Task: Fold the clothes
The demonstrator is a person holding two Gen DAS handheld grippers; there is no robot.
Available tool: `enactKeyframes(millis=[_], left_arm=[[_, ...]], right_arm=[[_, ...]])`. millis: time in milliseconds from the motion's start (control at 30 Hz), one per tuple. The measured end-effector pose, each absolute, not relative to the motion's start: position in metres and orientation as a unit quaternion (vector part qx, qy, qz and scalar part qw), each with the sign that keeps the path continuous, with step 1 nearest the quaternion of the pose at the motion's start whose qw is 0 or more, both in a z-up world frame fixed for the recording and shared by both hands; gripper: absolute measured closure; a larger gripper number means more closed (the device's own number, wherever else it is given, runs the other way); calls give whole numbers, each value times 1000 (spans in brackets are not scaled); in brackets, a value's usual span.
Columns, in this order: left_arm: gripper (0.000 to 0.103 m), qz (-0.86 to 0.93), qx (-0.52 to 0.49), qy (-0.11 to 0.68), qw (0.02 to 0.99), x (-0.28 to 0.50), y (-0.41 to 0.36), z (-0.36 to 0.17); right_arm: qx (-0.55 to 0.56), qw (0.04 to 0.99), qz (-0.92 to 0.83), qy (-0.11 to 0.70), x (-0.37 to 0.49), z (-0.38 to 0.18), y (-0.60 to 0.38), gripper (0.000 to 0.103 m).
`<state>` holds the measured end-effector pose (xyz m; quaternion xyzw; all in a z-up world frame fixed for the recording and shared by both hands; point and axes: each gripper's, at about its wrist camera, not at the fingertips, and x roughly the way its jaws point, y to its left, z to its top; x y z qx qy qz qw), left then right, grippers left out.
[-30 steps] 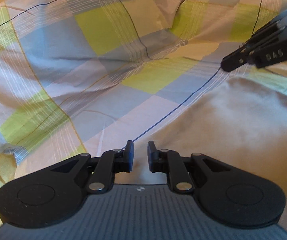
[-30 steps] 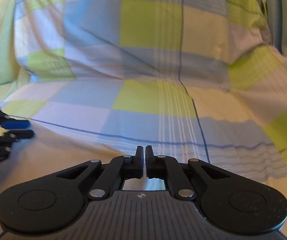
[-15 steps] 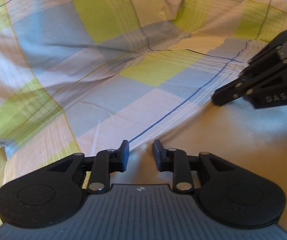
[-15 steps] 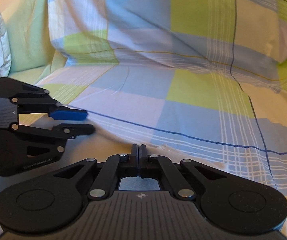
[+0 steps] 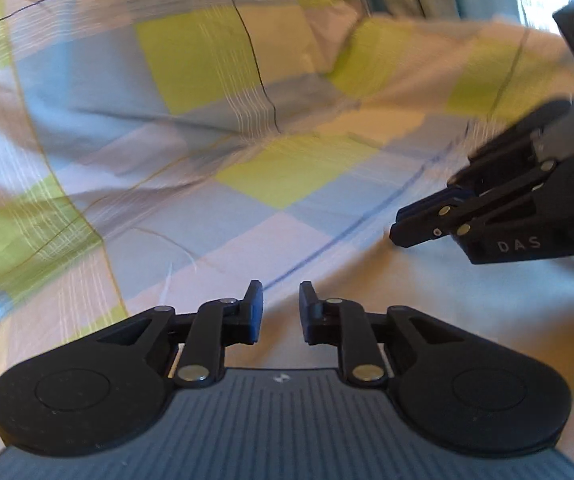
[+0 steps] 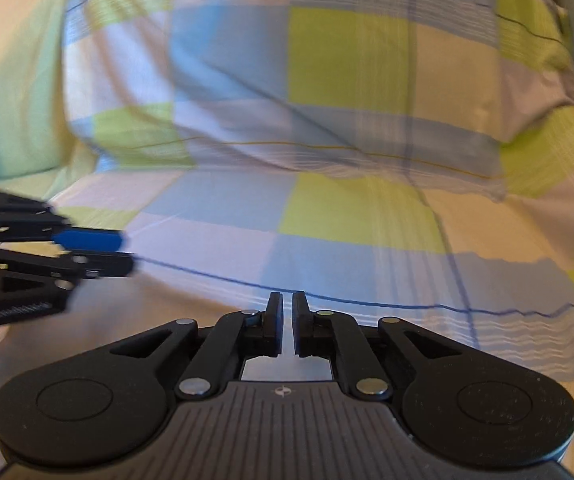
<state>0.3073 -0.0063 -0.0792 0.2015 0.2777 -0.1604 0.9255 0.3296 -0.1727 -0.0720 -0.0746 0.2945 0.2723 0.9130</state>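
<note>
Left wrist view: the frame is filled mostly by a checked bedcover (image 5: pixel 215 128) in green, blue and lilac squares, over which a pale, plain garment (image 5: pixel 467 304) is spread at lower right. The garment's edge is seen running diagonally beside a thin blue line of the check. The left gripper (image 5: pixel 281 306) is shown at bottom centre with its jaws parted by a clear gap, through which only cloth is seen; nothing is held between them. Its fingertips are placed just over the garment's edge, though contact cannot be judged. The right gripper (image 5: pixel 401 227) is seen entering from the right, its tips pointed at the garment's edge farther along.

Right wrist view: the same checked bedcover (image 6: pixel 327 120) is shown draped over a raised mound at the back, with the pale garment (image 6: pixel 191 300) lying in the foreground. The right gripper (image 6: pixel 285 322) is seen with its jaws drawn almost together, a narrow slit being left between the pads; no fold of cloth is visibly caught in it. The garment's edge lies directly ahead of its tips. The left gripper (image 6: pixel 123 254) is blurred at the left, its blue-padded finger (image 6: pixel 87 239) held apart from the black one.
</note>
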Motion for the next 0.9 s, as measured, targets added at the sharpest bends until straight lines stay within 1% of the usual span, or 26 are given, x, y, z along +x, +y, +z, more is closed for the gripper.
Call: enactKeyframes(millis=[67,133,433,600,633,667,700,733,800,900], left_arm=[[84,-153,203,284,925,311,0,-86],[83,-138,184,290,929,313,12,-84],[83,-101,171,297,934,315,38,-83],[81,-98,162,299,935,313,48,-82],[81,-98,160,299,936,313,50,-82],[81,-97,158,299,936,312,52,-81],[81,-95,157,299,936,312,54,-80],[82,-89,158,299,937,311,55,-79],[87,-60,167,301,937,311,61,-79],[87,-59,142,299,942,307,73,-75]], right_arm=[[-98,899,292,310,331,-80,-158,95],[-111,894,295,318,334,-88,-156,96],[-58,916,228,325,347,-90,-206,96],[-63,922,207,321,343,-90,-213,96],[-67,923,201,320,343,-89,-214,95],[-73,925,194,320,342,-89,-214,92],[-73,926,189,319,342,-88,-216,85],[-67,927,187,319,341,-88,-219,84],[-66,931,182,310,339,-85,-220,84],[-67,939,185,282,329,-77,-217,85]])
